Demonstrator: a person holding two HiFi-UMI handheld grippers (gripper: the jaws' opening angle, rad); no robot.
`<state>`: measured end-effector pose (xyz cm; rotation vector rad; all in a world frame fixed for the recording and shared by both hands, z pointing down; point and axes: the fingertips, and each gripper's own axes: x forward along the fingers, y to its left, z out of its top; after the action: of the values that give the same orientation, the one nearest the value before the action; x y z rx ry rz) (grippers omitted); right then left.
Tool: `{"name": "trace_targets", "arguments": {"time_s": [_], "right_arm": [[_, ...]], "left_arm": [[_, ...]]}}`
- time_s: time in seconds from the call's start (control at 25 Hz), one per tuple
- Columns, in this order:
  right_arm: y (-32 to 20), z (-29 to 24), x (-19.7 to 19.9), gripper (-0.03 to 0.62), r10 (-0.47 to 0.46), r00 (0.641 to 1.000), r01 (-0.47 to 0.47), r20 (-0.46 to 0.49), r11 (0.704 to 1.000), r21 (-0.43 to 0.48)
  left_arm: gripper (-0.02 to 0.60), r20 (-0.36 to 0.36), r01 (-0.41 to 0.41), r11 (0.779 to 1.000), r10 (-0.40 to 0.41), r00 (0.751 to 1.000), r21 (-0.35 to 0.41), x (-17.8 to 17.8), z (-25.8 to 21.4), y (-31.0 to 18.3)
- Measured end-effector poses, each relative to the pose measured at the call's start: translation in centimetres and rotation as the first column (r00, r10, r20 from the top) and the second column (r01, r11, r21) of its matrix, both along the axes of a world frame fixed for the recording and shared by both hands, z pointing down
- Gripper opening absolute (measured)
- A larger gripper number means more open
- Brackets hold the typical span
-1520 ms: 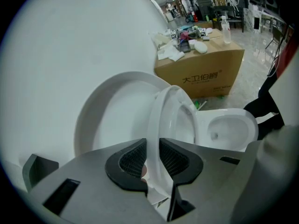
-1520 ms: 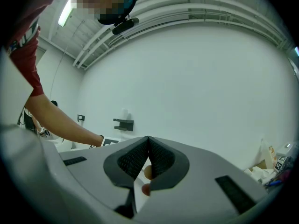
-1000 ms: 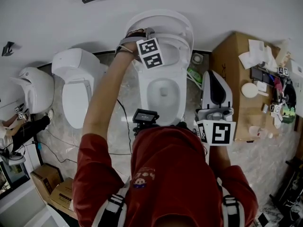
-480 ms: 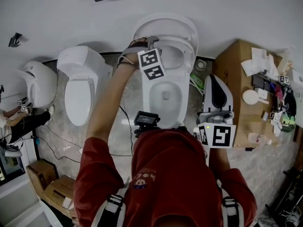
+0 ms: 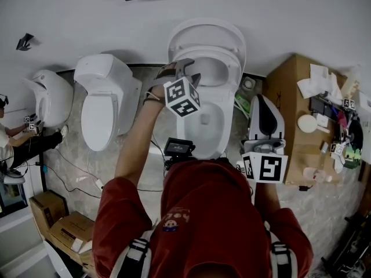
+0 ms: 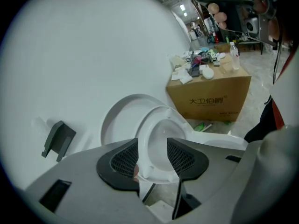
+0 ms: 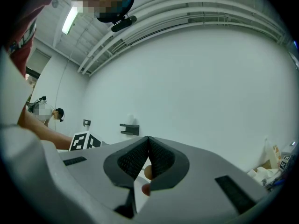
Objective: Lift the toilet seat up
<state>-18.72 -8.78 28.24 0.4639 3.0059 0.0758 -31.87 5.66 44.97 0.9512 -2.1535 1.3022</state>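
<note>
My left hand-held gripper pointed down at the open toilet with its jaws standing apart, gripping nothing. Through the gap between its mesh pads I saw the lower rim of the toilet seat. The seat stood raised, tilted back against the lid, which in turn leaned on the white wall behind. Whether the left pad touched the seat's edge I could not tell; neither pad pressed on it. From the head view my left arm reached out over the left side of the toilet bowl, and the marker cube on that hand-held gripper hung above the bowl's left rim. My right hand-held gripper was held level and off to the right of the toilet, well apart from the seat. Its jaws were closed tight, pad against pad, with nothing between them, and it faced the bare wall. A cardboard box with small clutter on top stood on the floor just right of the toilet. A second toilet, its lid down, stood to the left. A dark bracket was fixed to the wall left of the raised lid.
</note>
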Motion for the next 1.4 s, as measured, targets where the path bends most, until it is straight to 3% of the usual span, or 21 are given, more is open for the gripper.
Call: {"name": "trace_targets", "arguments": {"time_s": [0.32,0.64,0.92,1.12,1.4], "right_arm": [[-0.3,0.2,0.1,0.014,0.017,1.0,-0.017,0.003,1.0,-0.008],[0.0,1.4,-0.2,0.014,0.032,0.999,-0.032,-0.021,0.999,0.032],[0.8,1.8,-0.5,0.014,0.011,0.999,-0.01,-0.031,0.999,0.048],[0.7,2.0,-0.8,0.014,0.013,0.999,-0.011,-0.036,0.998,0.057],[1.4,2.4,-1.4,0.014,-0.007,0.999,0.01,-0.048,0.998,0.065]], "left_arm": [[0.201,0.008,0.085,0.988,-0.087,0.996,0.131,2.7,-1.3,1.3],[0.201,-0.021,0.164,0.933,-0.166,0.986,0.321,6.2,-2.1,1.3],[0.201,-0.01,0.2,0.899,-0.213,0.977,0.389,7.8,-2.7,1.5],[0.201,0.032,0.222,0.846,-0.27,0.962,0.485,8.5,-5.2,1.6],[0.201,0.084,0.184,0.742,-0.308,0.948,0.645,10.1,-8.4,0.7]]}}
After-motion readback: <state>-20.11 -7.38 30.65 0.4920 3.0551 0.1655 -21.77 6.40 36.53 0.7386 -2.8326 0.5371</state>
